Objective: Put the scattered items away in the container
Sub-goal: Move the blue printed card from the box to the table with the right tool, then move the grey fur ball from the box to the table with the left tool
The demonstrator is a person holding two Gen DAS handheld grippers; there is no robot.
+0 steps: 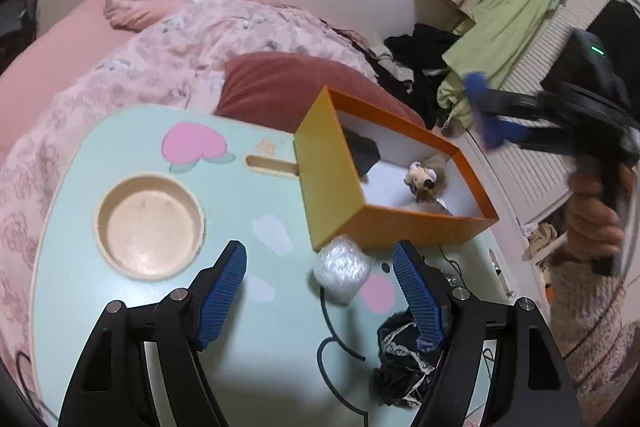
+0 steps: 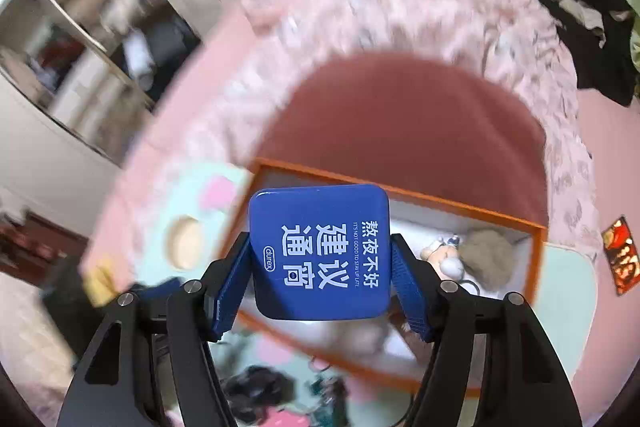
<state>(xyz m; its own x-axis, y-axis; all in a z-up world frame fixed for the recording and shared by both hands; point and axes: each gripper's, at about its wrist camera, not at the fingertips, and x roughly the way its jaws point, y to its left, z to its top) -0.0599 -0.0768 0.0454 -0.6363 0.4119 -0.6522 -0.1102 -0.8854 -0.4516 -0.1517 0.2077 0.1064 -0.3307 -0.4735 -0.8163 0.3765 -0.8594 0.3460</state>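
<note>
Blue tin carried above the orange box, ready for a gentle drop.

The pale green cartoon-printed tabletop point(image 1: 132, 307) carries the open orange cardboard box with a white lining point(image 1: 332, 187), which already holds a small plush toy point(image 1: 420, 177). The right gripper point(image 2: 320, 275) has its fingers clamped on the sides of a square blue metal tin with white lettering point(image 2: 320, 251), held over the box. It should lower inside the walls, onto bare lining, before releasing. The left gripper point(image 1: 320, 291) hovers with fingers wide apart around a crumpled bubble-wrap wad point(image 1: 344, 267), near a black lace bundle point(image 1: 400, 359).
</note>
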